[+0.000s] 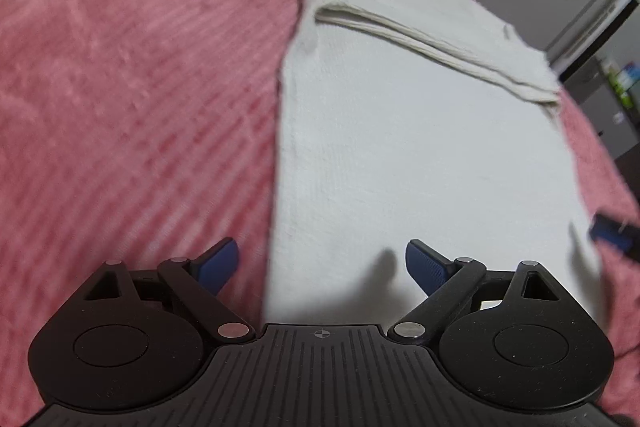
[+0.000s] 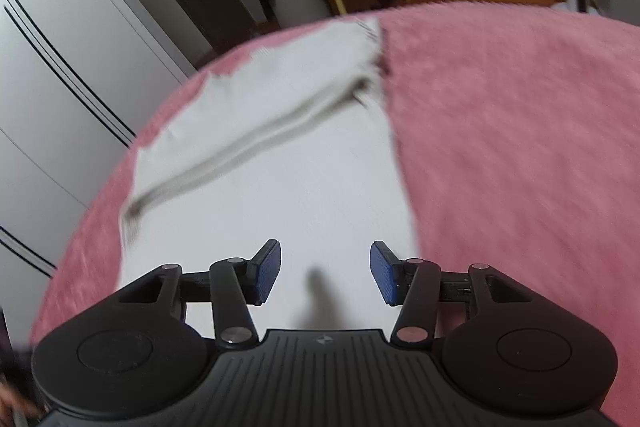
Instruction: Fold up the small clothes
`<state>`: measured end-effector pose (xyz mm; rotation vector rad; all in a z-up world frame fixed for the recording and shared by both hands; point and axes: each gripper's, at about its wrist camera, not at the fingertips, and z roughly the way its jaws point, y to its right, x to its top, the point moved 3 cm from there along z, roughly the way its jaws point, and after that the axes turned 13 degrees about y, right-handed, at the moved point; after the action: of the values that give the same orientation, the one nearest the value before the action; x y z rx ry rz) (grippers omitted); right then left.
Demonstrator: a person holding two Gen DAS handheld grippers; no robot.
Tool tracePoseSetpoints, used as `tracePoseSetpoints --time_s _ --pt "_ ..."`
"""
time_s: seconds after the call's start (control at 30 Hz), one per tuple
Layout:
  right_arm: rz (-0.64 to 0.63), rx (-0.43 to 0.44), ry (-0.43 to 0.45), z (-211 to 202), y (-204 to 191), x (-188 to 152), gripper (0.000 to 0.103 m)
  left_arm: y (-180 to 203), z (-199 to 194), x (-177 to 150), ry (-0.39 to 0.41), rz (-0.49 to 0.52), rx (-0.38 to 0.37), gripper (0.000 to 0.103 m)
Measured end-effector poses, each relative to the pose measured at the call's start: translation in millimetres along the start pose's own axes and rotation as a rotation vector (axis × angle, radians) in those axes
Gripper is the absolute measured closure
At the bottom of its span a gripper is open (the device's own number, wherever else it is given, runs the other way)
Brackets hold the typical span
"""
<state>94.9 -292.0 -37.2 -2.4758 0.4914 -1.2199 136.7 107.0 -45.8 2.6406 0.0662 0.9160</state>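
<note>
The left tool (image 1: 322, 267) stands wide open and grips nothing; its left blue pad hangs over the pink blanket (image 1: 132, 99), its right pad over the near end of the white garment (image 1: 400, 155), and whether either pad touches the fabric cannot be told. The right tool (image 2: 325, 273) is partly open, with nothing between its blue pads, which hover over the same white garment (image 2: 304, 187). Its tip also shows blurred at the right edge of the left wrist view (image 1: 614, 235), beside the garment's near right corner.

The garment lies flat on the pink blanket, which covers a wide soft surface. Its long axis runs from the tools away toward the far edge of the blanket. A folded layer lies on top, and its doubled hem (image 1: 436, 51) crosses the garment slantwise, some way short of the far end. The right wrist view is blurred.
</note>
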Motion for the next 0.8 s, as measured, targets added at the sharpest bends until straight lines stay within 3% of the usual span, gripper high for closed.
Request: tracePoseSetpoints --time_s 0.07,0.2,0.33,0.43,0.6,0.7,0.73,0.8 --pt "0.003 -0.018 -0.011 -16.2 11.4 -7.8 0.054 0.2 -2.6 -3.6 -0.007 -0.021 -0.008 0.018" --pt "0.038 -0.044 -0.021 -38.0 32.8 -16.8 0.054 4.1 -8.3 -10.7 -0.021 0.031 -0.006 0.029" --pt "0.075 -0.014 -0.073 -40.3 41.9 -27.6 0.055 3.5 -13.4 -14.0 -0.065 0.009 -0.049 0.043" --pt "0.073 0.032 -0.106 -45.9 38.9 -32.4 0.057 -3.3 -15.2 -17.7 -0.096 0.012 -0.107 0.044" --pt "0.041 0.04 -0.163 -50.7 42.4 -42.9 0.07 -6.4 -14.4 -22.4 -0.137 0.002 -0.167 0.046" --pt "0.064 0.054 -0.174 -49.1 43.3 -44.1 0.09 -4.3 -12.2 -20.8 -0.157 0.024 -0.166 0.071" --pt "0.081 0.063 -0.179 -47.2 43.4 -43.9 0.096 -4.8 -12.1 -19.5 -0.171 0.011 -0.183 0.089" --pt "0.104 0.093 -0.189 -44.4 39.9 -42.6 0.096 -5.0 -12.2 -15.1 -0.193 -0.036 -0.217 0.092"
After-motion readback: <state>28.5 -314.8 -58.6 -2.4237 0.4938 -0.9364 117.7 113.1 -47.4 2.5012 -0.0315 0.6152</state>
